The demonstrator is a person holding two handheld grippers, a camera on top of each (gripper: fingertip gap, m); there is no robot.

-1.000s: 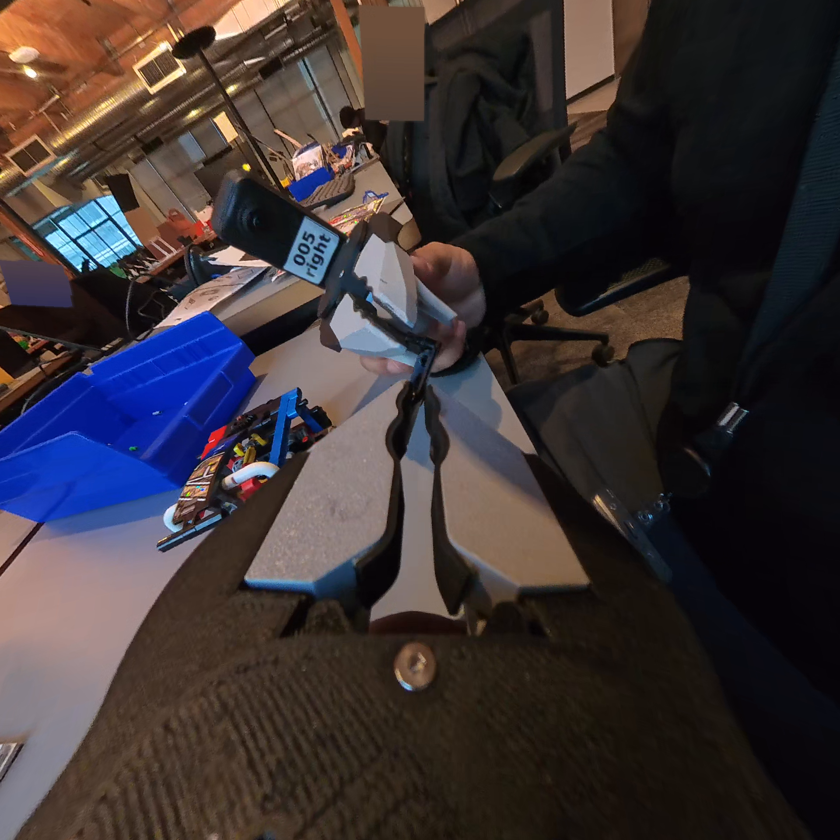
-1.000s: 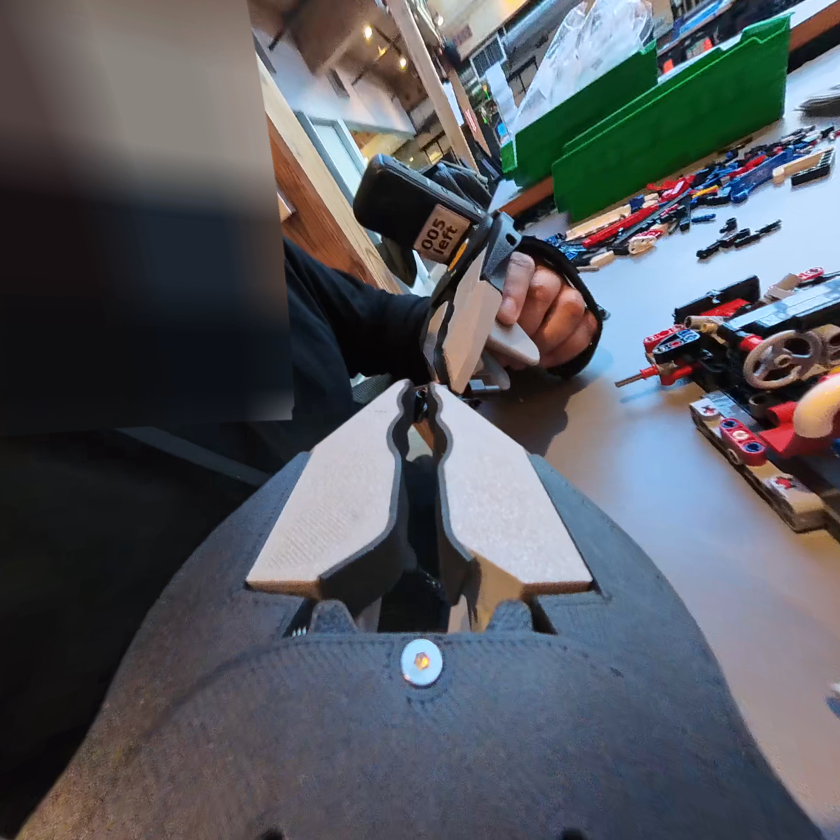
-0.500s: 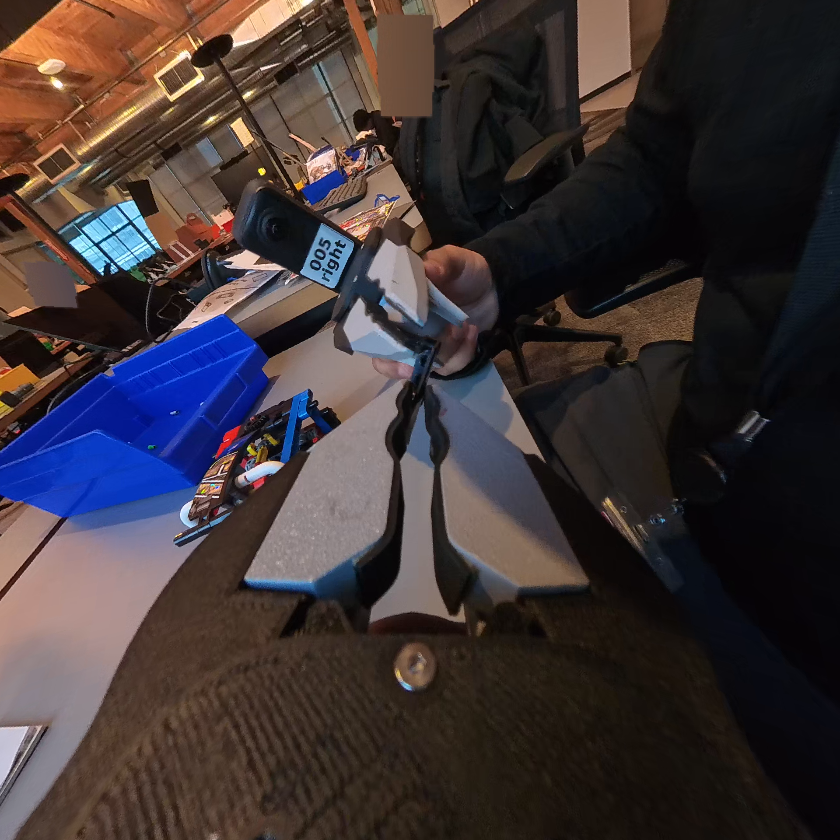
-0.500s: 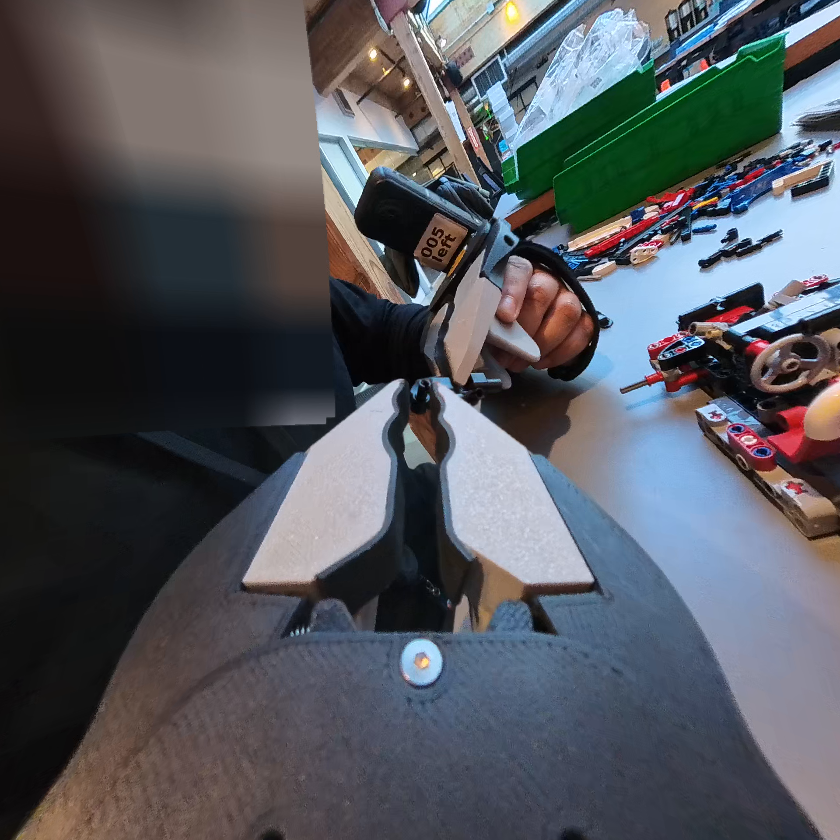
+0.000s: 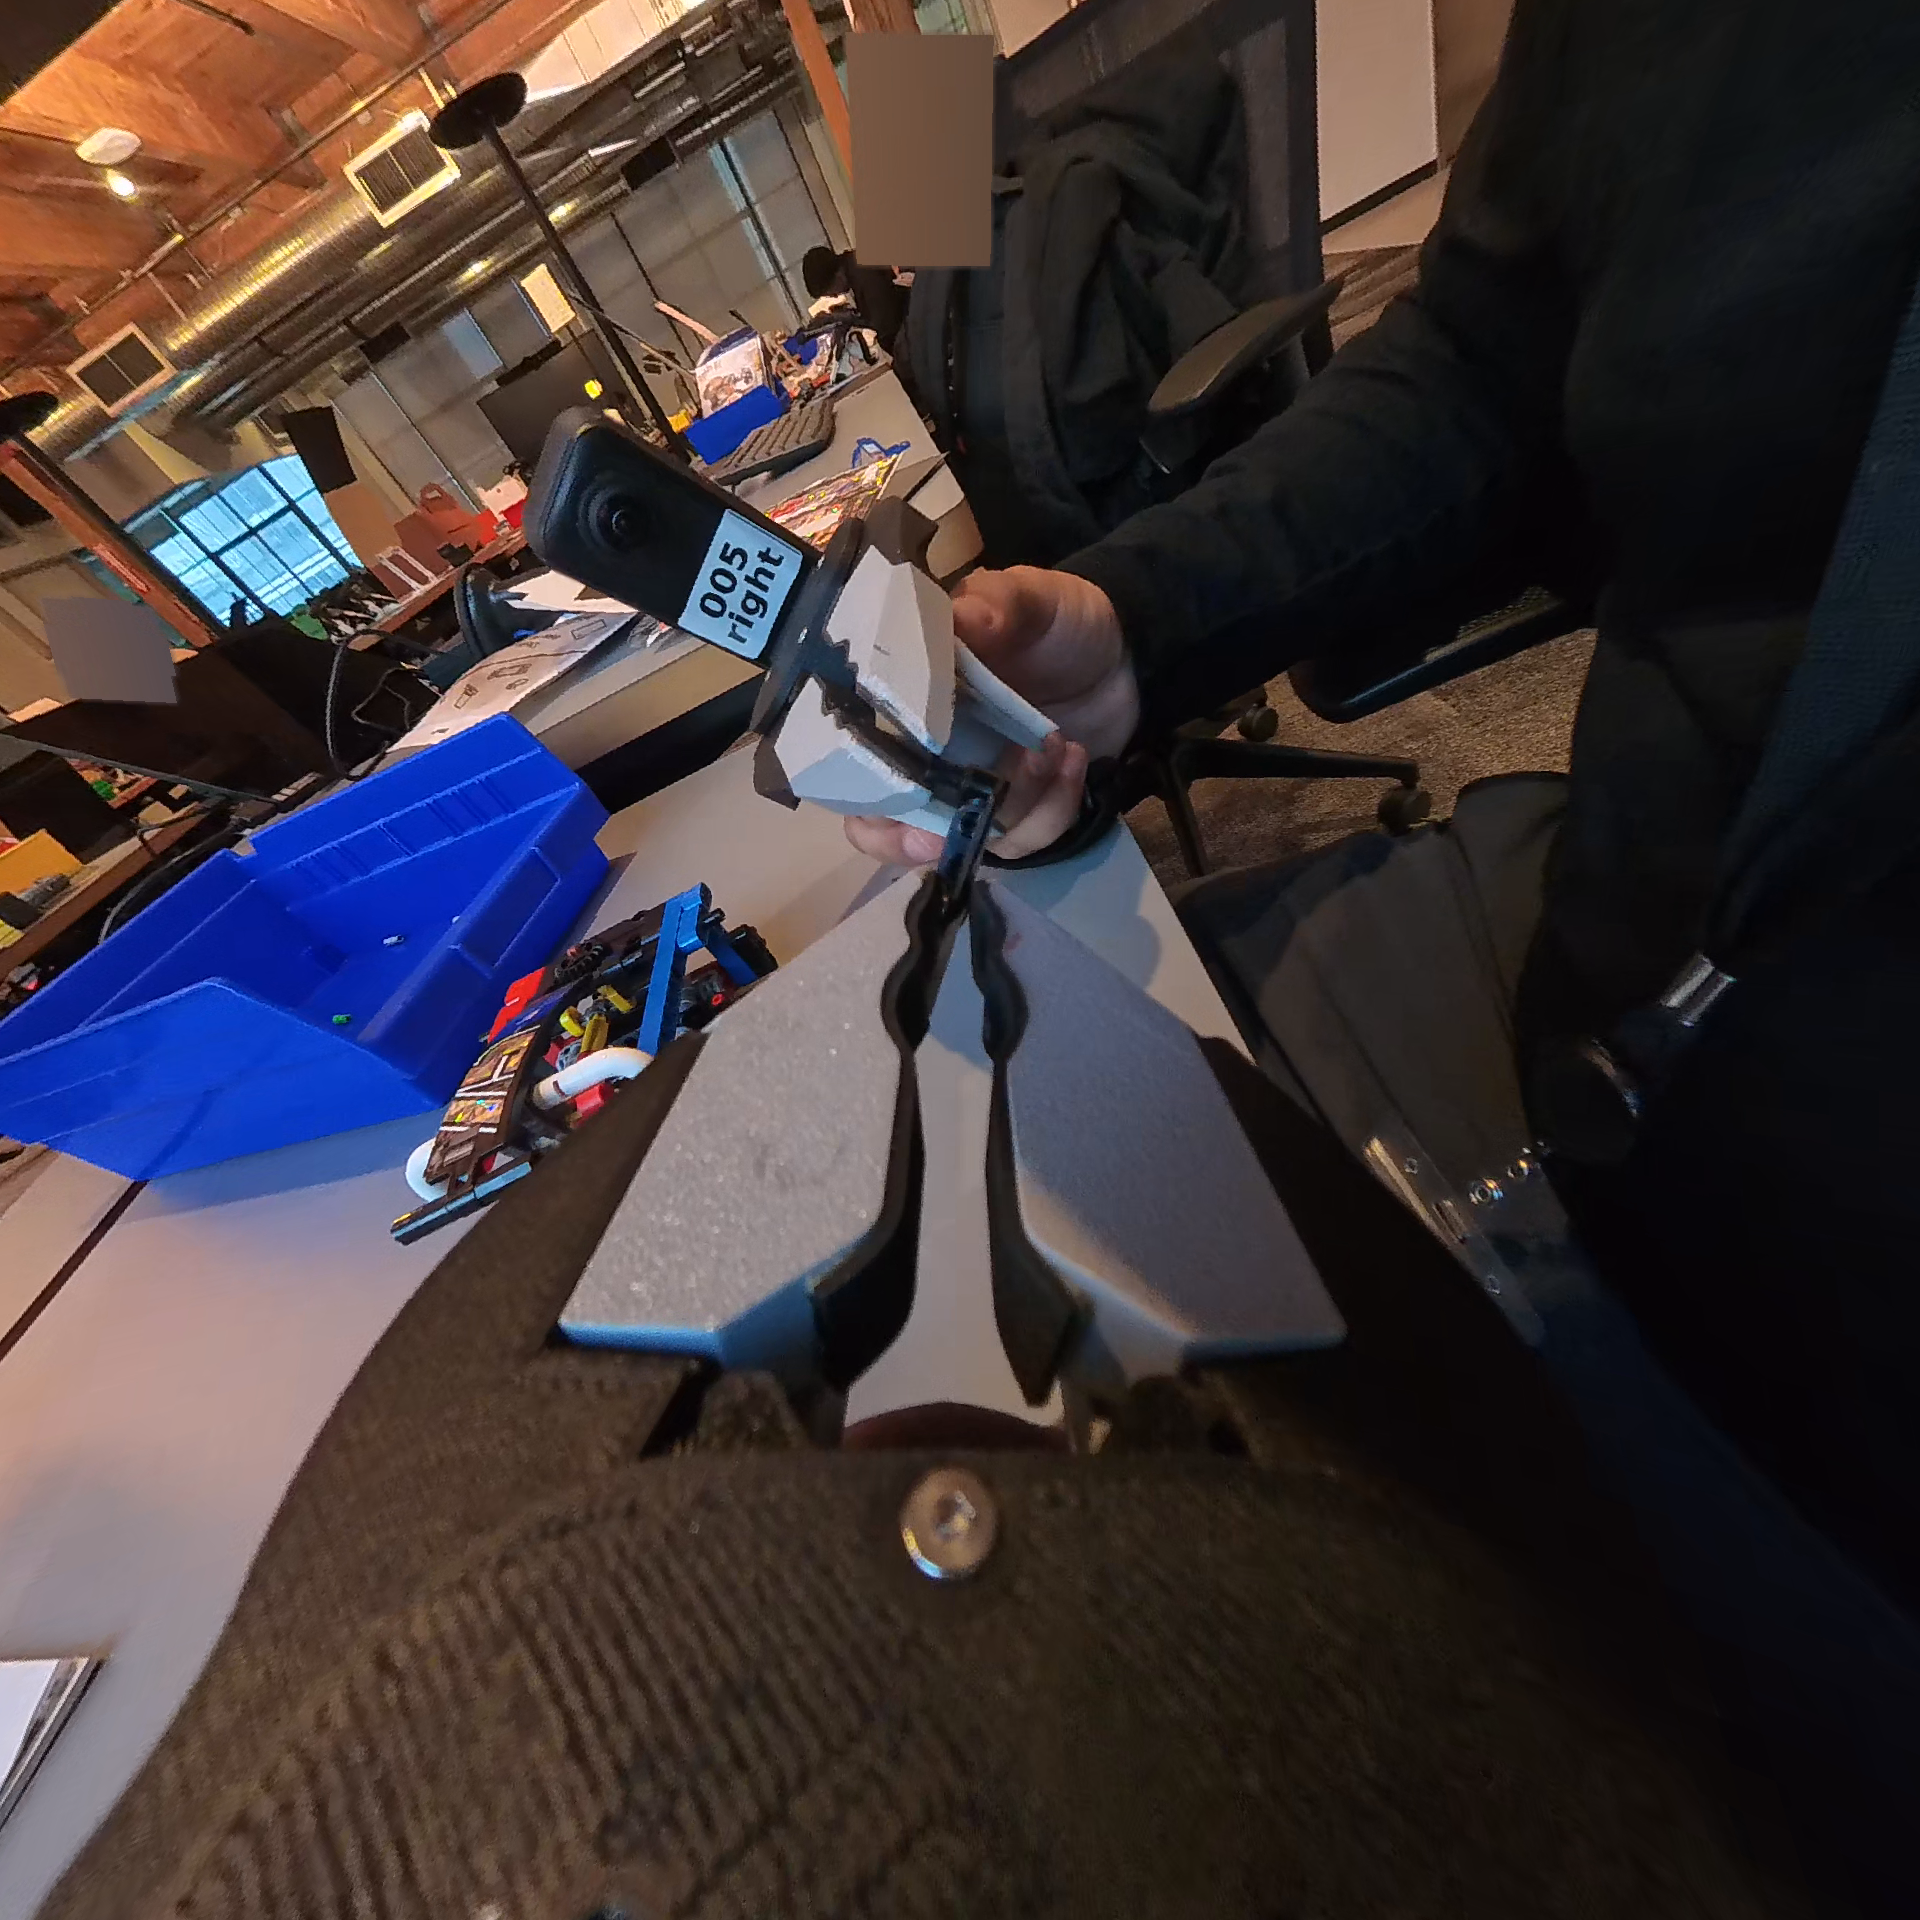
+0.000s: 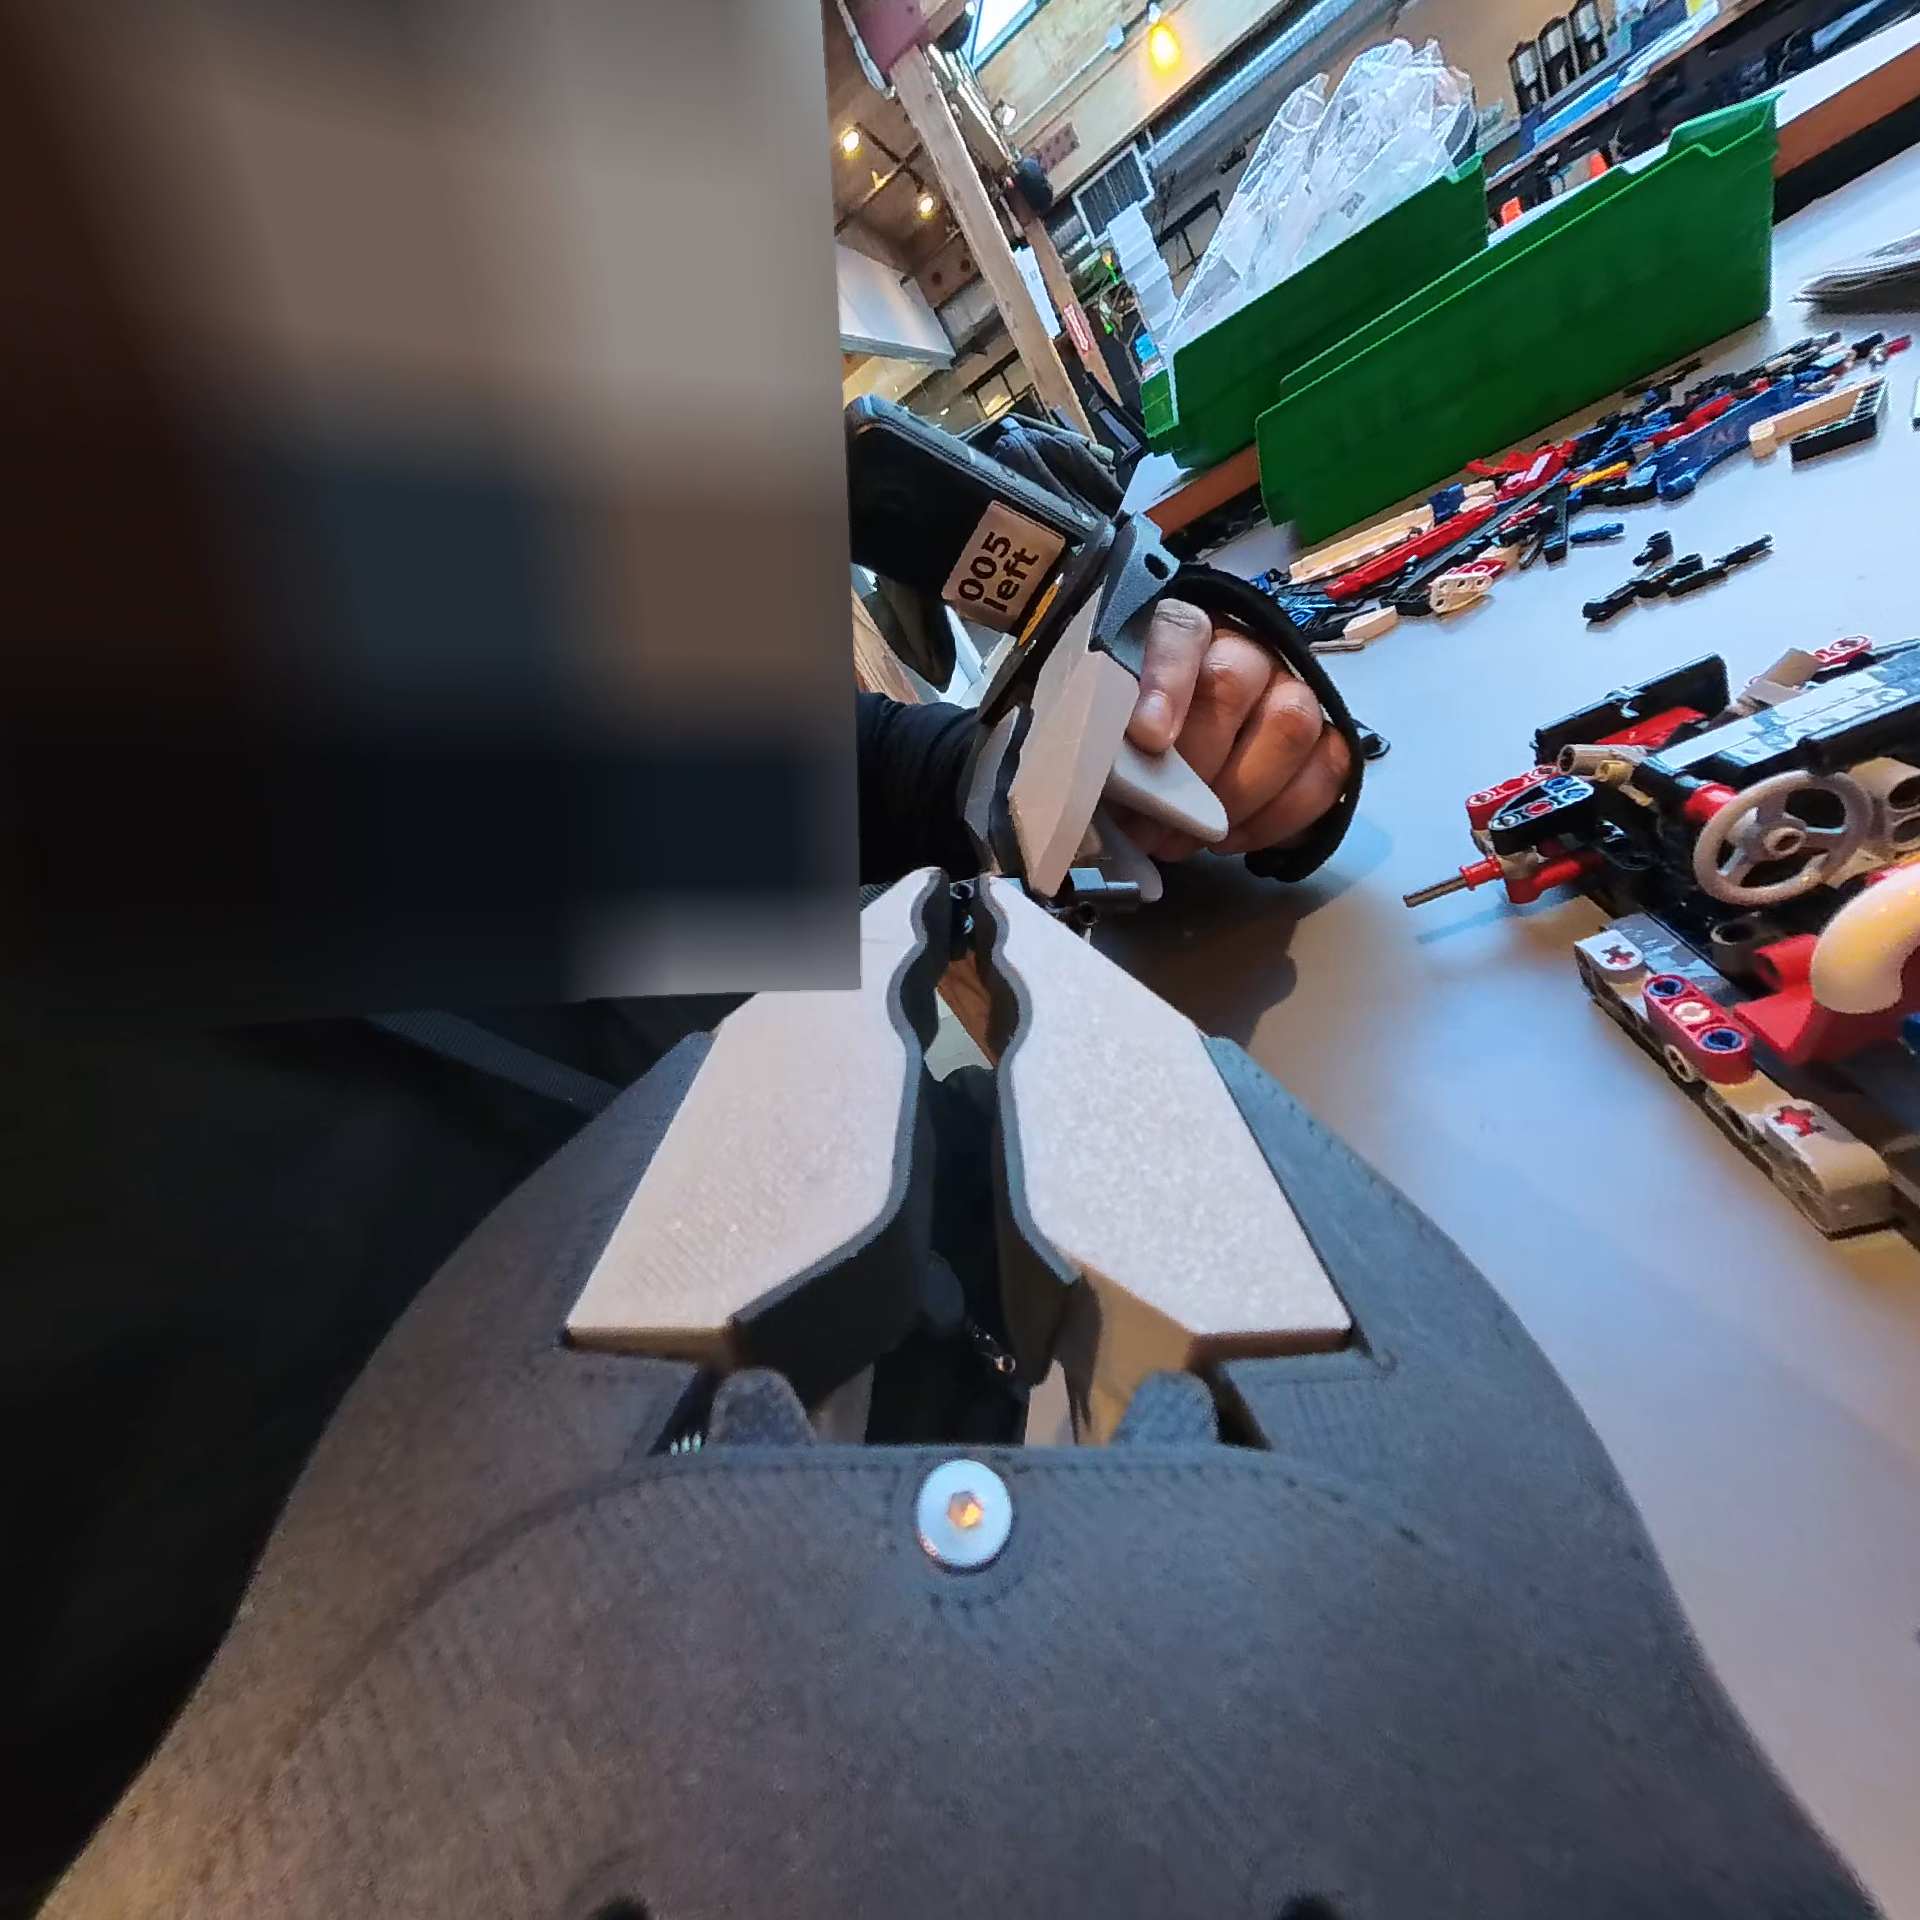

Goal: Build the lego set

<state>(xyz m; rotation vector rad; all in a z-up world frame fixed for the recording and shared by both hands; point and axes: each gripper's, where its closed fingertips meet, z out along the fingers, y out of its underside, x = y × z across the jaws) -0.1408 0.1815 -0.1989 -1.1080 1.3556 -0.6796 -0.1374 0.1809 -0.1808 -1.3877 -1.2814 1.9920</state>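
Observation:
My left gripper [image 5: 948, 896] and right gripper [image 6: 961, 906] meet tip to tip above the table's near edge. The right gripper is shut on a thin black lego beam [image 5: 966, 831], which shows end-on in the right wrist view [image 6: 961, 914]. The left gripper's jaws are closed at the tips on a small black lego piece [image 6: 1101, 888], which touches the lower end of the beam. The right gripper also shows in the left wrist view [image 5: 977, 805], and the left gripper in the right wrist view [image 6: 1086, 899]. The partly built lego car [image 5: 603, 1039] [image 6: 1766, 883] stands on the table beside them.
A blue bin [image 5: 291, 966] stands behind the car. Green bins [image 6: 1507, 343] stand at the far side, with several loose lego pieces [image 6: 1558, 520] in front. The grey table [image 6: 1507, 1299] runs under both hands. The person's dark-clothed body and office chairs [image 5: 1247, 364] are close by. Both grippers' tips are close together, under 4 cm apart.
Both grippers stay tip to tip with their pieces. Both views have shifted a little as the hands drift and tilt. No grip has changed.

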